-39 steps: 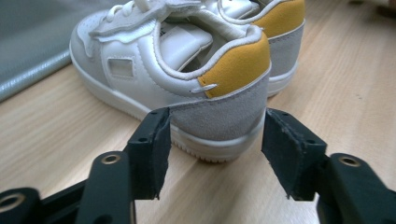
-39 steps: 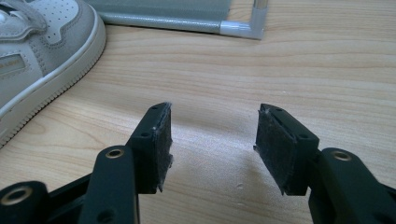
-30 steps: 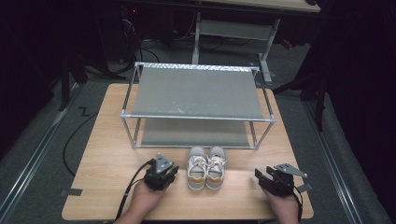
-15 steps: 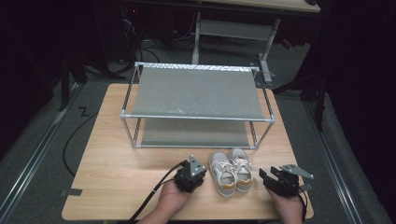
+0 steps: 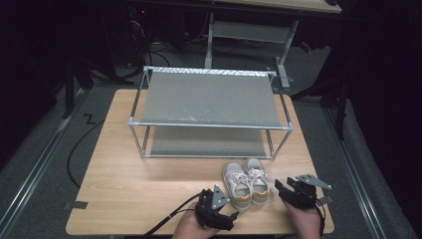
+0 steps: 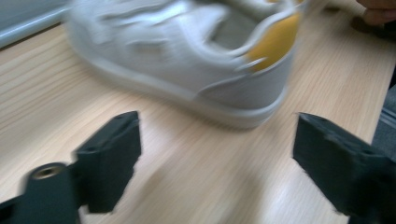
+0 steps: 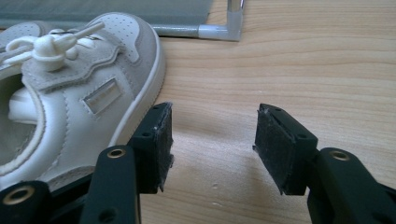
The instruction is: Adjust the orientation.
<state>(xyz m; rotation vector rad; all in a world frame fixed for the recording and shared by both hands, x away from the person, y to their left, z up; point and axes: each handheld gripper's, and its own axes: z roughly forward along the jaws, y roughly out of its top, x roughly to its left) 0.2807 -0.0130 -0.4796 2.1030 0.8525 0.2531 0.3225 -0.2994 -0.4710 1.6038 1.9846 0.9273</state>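
Two small white shoes [image 5: 246, 181] are seen side by side on the wooden table [image 5: 139, 189], toes aimed at the two-tier rack [image 5: 209, 112], flanked at the heels by both grippers. Just opened wide with nothing between its jaws, the left gripper [image 5: 228, 219] is held off the yellow-lined heel, the shoe's long axis running up and away to the left of its fingers [image 6: 112, 154]. Half open and empty, the right gripper [image 5: 282, 187] is set just beside the other shoe's outer sole, which lies left of its fingers [image 7: 156, 140]. Judged nearer, the right is better placed for a grasp.
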